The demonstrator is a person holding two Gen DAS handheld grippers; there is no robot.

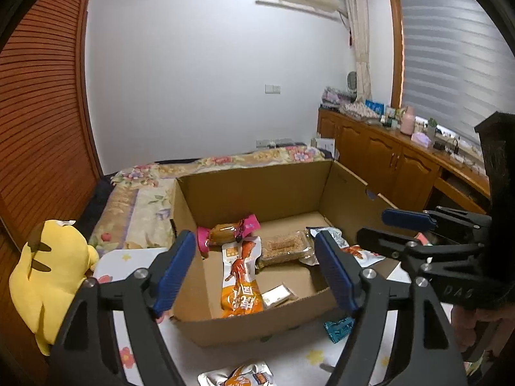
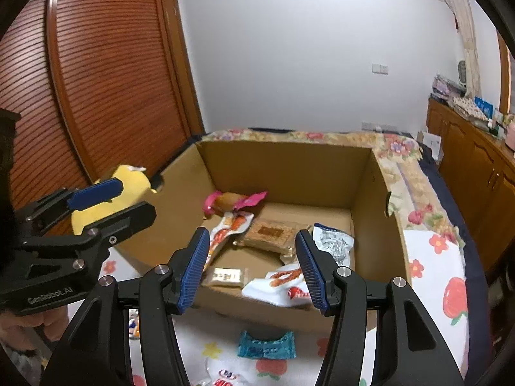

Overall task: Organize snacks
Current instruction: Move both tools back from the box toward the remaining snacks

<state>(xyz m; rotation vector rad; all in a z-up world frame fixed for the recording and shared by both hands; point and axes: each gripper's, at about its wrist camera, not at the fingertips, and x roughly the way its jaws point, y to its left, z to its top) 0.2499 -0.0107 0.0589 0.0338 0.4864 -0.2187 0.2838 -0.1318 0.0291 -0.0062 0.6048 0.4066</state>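
An open cardboard box (image 1: pixel 257 193) (image 2: pixel 289 160) stands on a bed and holds several snack packets: a pink-ended wrapped cake (image 1: pixel 227 233) (image 2: pixel 230 202), an orange packet (image 1: pixel 239 281), a brown bar in clear wrap (image 1: pixel 285 247) (image 2: pixel 268 233), a small beige packet (image 1: pixel 276 294) (image 2: pixel 225 276), a white-red packet (image 2: pixel 283 284) and a silver-white packet (image 2: pixel 333 241). A teal packet (image 1: pixel 338 328) (image 2: pixel 265 345) lies on the cloth in front of the box. My left gripper (image 1: pixel 254 273) is open and empty above the box's near left. My right gripper (image 2: pixel 251 271) is open and empty above the near wall.
A yellow plush toy (image 1: pixel 48 276) (image 2: pixel 109 199) sits left of the box. Another orange-silver packet (image 1: pixel 238 376) lies at the bottom edge on the fruit-print cloth (image 2: pixel 434 273). A wooden louvered wardrobe (image 1: pixel 42 112) stands at the left, and wooden cabinets (image 1: pixel 386 157) at the right.
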